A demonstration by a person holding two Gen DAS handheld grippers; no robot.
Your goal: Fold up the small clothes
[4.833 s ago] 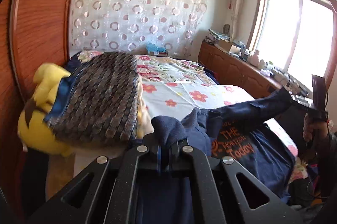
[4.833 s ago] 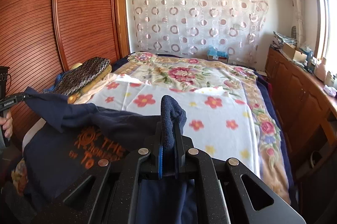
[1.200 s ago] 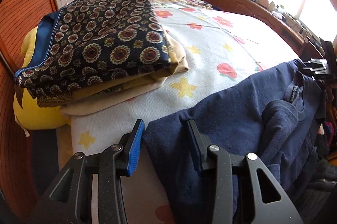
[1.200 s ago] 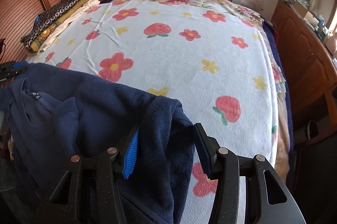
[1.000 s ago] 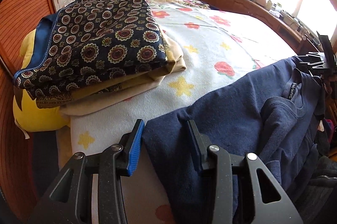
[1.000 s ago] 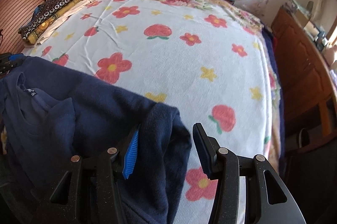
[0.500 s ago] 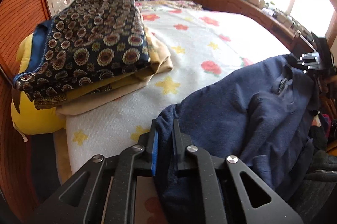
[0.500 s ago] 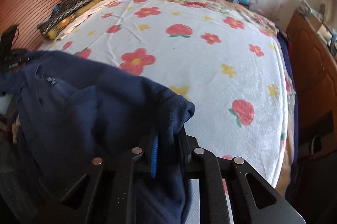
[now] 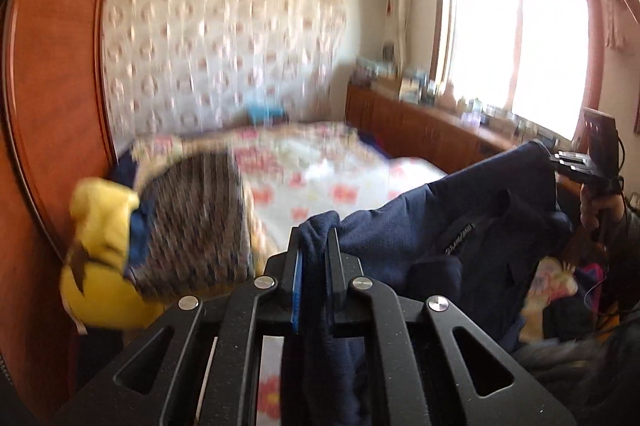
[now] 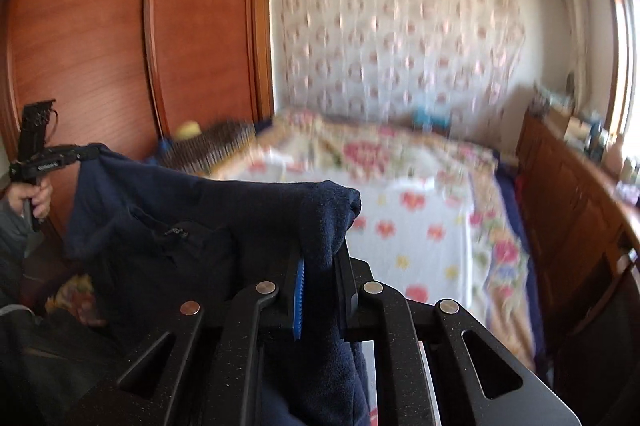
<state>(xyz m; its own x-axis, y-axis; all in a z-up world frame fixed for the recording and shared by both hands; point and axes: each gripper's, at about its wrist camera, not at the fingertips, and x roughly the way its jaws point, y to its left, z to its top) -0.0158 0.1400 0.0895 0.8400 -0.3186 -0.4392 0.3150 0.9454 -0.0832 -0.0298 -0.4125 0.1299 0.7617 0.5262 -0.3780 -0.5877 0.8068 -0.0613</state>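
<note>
A navy fleece sweatshirt (image 9: 460, 210) hangs stretched in the air between my two grippers, above the near edge of the bed. My left gripper (image 9: 314, 238) is shut on one bunched corner of it. In the right wrist view the sweatshirt (image 10: 200, 210) sags to the left, and my right gripper (image 10: 320, 254) pinches its other corner, jaws still closing on the cloth. Each view shows the other gripper at the far end of the garment: the right gripper (image 9: 576, 162) held by a hand, and the left gripper (image 10: 80, 152). The sweatshirt's lower part drops out of sight below the fingers.
The bed (image 9: 340, 170) has a white cover with red flowers. A stack of folded clothes (image 9: 196, 218) with a patterned dark piece on top lies at its left, beside a yellow plush toy (image 9: 100, 226). A wooden wardrobe (image 10: 120, 46) stands left, a low wooden cabinet (image 10: 580, 206) right.
Both grippers closed on the sweatshirt's corners while it lay on the bed, then rose with it. The garment now hangs off the bed and both views point further up into the room.
</note>
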